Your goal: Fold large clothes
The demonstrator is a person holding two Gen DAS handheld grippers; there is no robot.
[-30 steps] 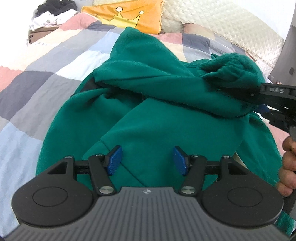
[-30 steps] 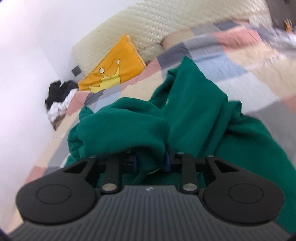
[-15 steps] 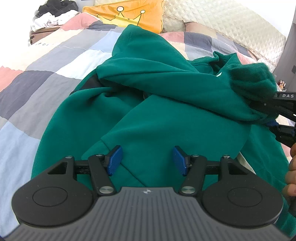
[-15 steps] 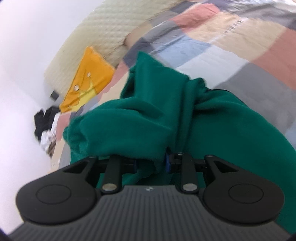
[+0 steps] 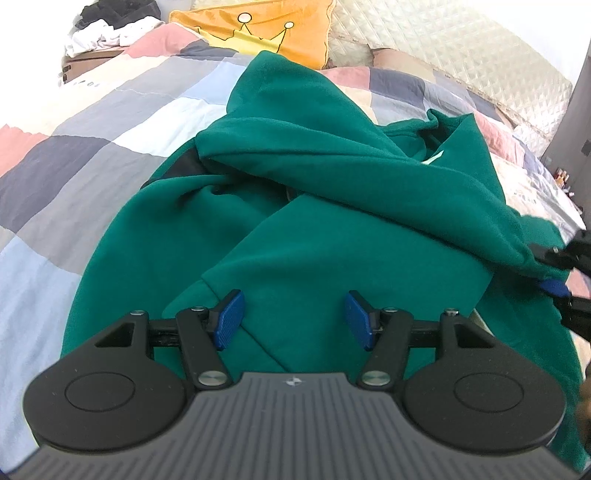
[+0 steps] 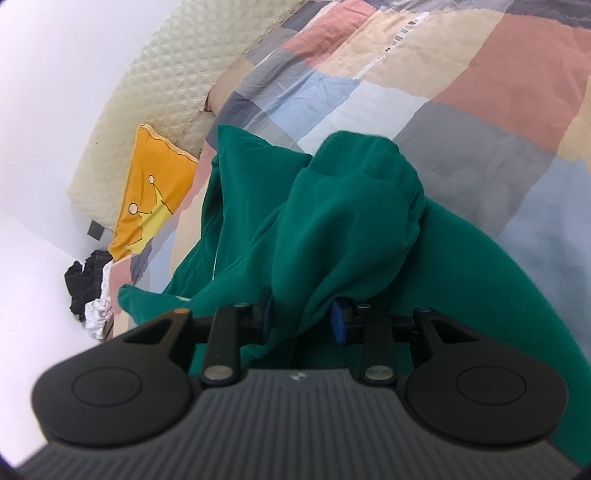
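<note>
A large dark green hoodie lies spread on the patchwork bed, one sleeve drawn across its body toward the right. My left gripper is open and empty, hovering just above the hoodie's lower front. My right gripper is shut on the bunched end of the green sleeve, which bulges up between its blue pads. In the left wrist view the right gripper shows at the right edge, holding the sleeve end taut. The hoodie also fills the middle of the right wrist view.
The patchwork quilt covers the bed. An orange crown cushion and a cream quilted headboard are at the far end. A pile of black and white clothes sits far left.
My right gripper has pulled the sleeve end rightward and down across the hoodie, stretching the sleeve out. The left gripper has stayed open and nearly still.
</note>
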